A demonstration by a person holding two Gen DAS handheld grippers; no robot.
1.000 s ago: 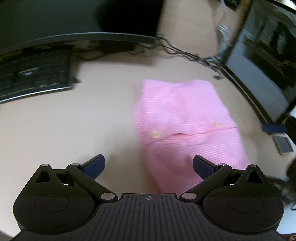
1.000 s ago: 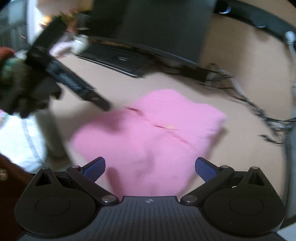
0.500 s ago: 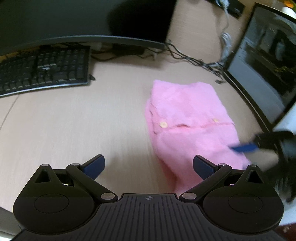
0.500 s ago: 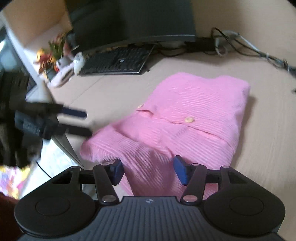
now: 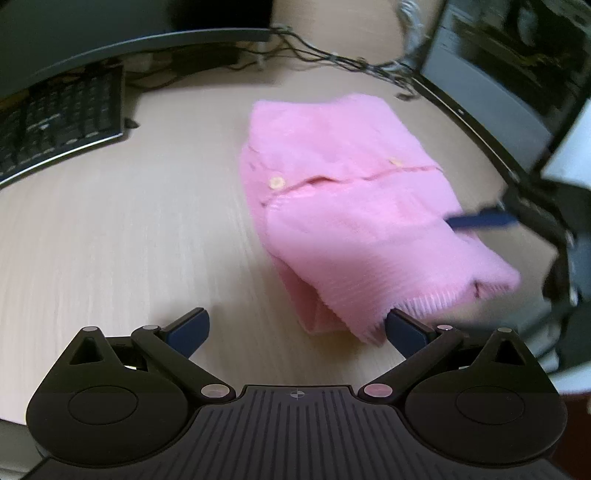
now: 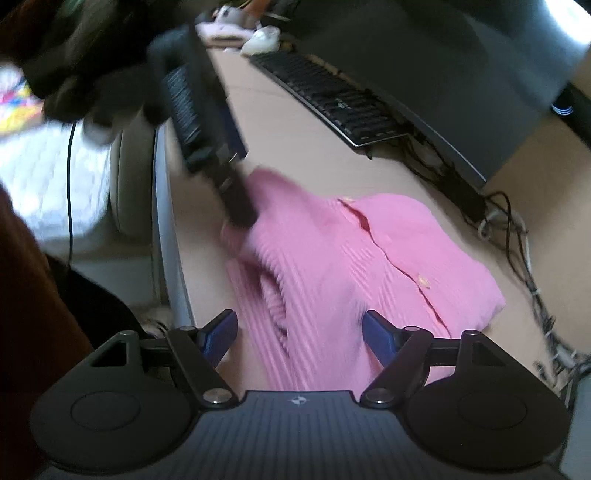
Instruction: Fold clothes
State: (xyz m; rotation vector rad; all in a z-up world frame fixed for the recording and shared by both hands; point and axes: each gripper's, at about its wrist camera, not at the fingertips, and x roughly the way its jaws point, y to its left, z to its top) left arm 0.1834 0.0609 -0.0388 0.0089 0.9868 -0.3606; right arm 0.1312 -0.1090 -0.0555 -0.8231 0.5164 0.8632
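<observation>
A folded pink knit cardigan (image 5: pixel 351 206) with small buttons lies on the pale wooden desk (image 5: pixel 110 229). My left gripper (image 5: pixel 297 328) is open, low over the desk at the cardigan's near ribbed hem, with its right finger at the hem edge. My right gripper (image 6: pixel 299 336) is open with the cardigan (image 6: pixel 351 266) between its fingers. The right gripper shows blurred at the cardigan's right edge in the left wrist view (image 5: pixel 480 221). The left gripper shows blurred at the cardigan's far corner in the right wrist view (image 6: pixel 221 166).
A black keyboard (image 5: pixel 55 122) lies at the back left under a monitor (image 5: pixel 110 33). Tangled cables (image 5: pixel 340 59) run along the back. A second dark screen (image 5: pixel 498 85) stands at the right. The desk edge (image 6: pixel 166 240) with a chair beyond is on the left.
Both grippers have moved in closer to the cardigan. My right gripper's jaws have opened wider than half a second ago. The cardigan's near hem is now slightly lifted and rumpled.
</observation>
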